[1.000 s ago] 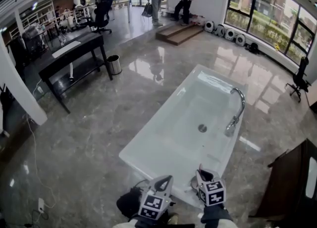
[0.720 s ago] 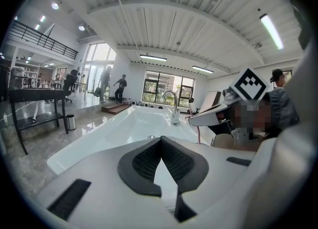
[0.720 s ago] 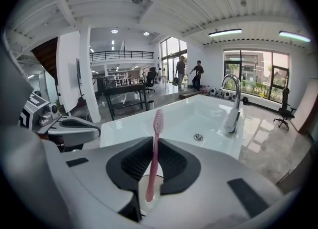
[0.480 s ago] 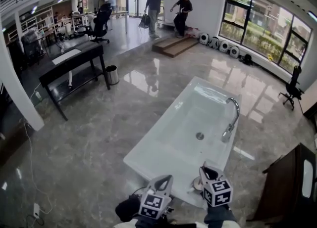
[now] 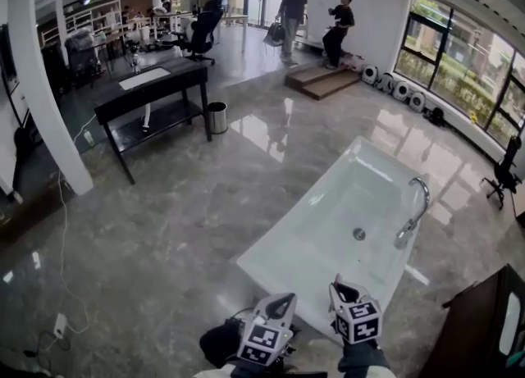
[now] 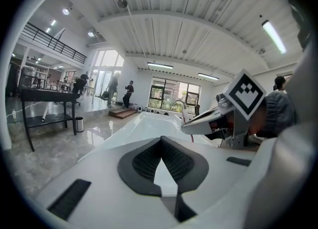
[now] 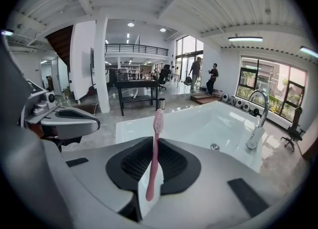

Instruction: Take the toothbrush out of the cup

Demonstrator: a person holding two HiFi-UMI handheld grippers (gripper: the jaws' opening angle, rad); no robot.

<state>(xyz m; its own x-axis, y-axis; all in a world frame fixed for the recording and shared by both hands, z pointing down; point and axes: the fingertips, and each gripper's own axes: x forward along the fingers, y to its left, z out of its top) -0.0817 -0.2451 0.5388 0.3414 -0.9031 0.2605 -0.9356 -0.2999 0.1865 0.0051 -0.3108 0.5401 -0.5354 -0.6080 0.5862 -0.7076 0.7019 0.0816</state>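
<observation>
A pink toothbrush (image 7: 154,148) stands nearly upright between the pads of my right gripper (image 7: 154,146), bristle head up, and the jaws are shut on its handle. In the head view the right gripper (image 5: 340,288) hangs over the near rim of the white bathtub (image 5: 279,274), with the left gripper (image 5: 284,299) close beside it. In the left gripper view the left gripper (image 6: 161,141) has its pads meeting, with nothing between them. That view also catches the right gripper (image 6: 186,127) to its right, the toothbrush (image 6: 185,117) sticking up from it. No cup shows in any view.
The bathtub (image 7: 208,123) stretches away ahead, a chrome faucet (image 5: 413,216) on its right rim. A dark cabinet (image 5: 480,319) stands at the right. A black desk (image 5: 152,93) and a small bin (image 5: 216,117) are far left. Two people (image 5: 316,15) stand at the back.
Both grippers have lifted a little from the tub's near rim. The head view has swung, so the tub sits further right. A small round thing by the right gripper no longer shows.
</observation>
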